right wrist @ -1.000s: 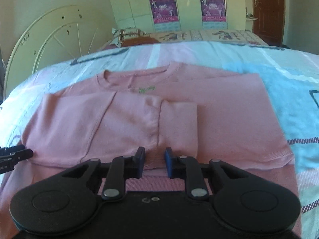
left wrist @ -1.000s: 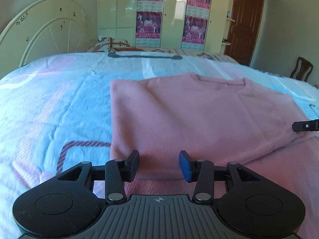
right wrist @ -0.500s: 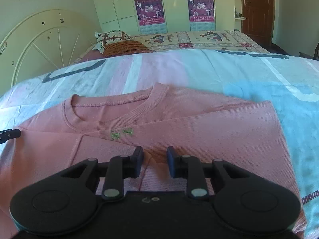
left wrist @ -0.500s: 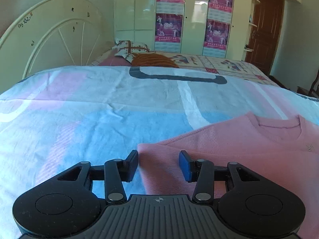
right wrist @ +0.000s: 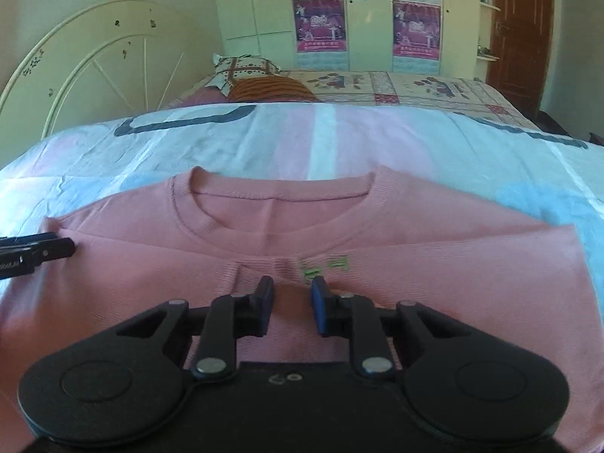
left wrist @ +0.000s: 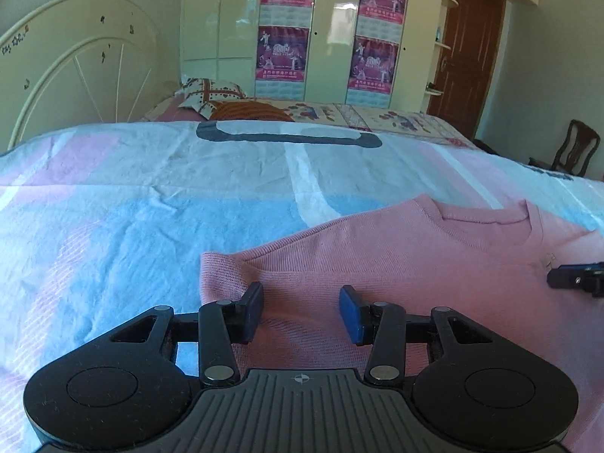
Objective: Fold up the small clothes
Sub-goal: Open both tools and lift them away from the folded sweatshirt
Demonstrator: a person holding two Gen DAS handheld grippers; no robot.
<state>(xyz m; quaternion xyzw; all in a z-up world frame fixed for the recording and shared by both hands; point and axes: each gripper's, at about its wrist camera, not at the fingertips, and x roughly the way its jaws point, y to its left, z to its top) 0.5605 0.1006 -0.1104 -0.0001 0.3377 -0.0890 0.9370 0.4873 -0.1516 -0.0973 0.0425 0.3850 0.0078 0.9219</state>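
Note:
A pink knit sweater [left wrist: 396, 264] lies flat on the bed, collar away from me, sleeves folded in; it also shows in the right wrist view [right wrist: 264, 249] with a small green label. My left gripper [left wrist: 301, 309] is open and empty, low over the sweater's left shoulder corner. My right gripper [right wrist: 291, 304] is partly open, low over the chest below the collar; a bit of pink cloth shows between its fingers, and I cannot tell if it is gripped. Each gripper's tip shows in the other's view, the right [left wrist: 575, 277] and the left [right wrist: 34, 255].
The bed has a blue, pink and white sheet [left wrist: 151, 204]. A cream headboard [left wrist: 75, 87] stands at the left. A patterned pillow [left wrist: 211, 94] lies at the far end. Wardrobes with posters [left wrist: 287, 30], a brown door [left wrist: 468, 56] and a chair [left wrist: 575, 151] are beyond.
Both grippers have moved forward from the sweater's hem up to its shoulder and collar end. The left gripper shifted slightly right onto the shoulder corner. The jaw openings look unchanged.

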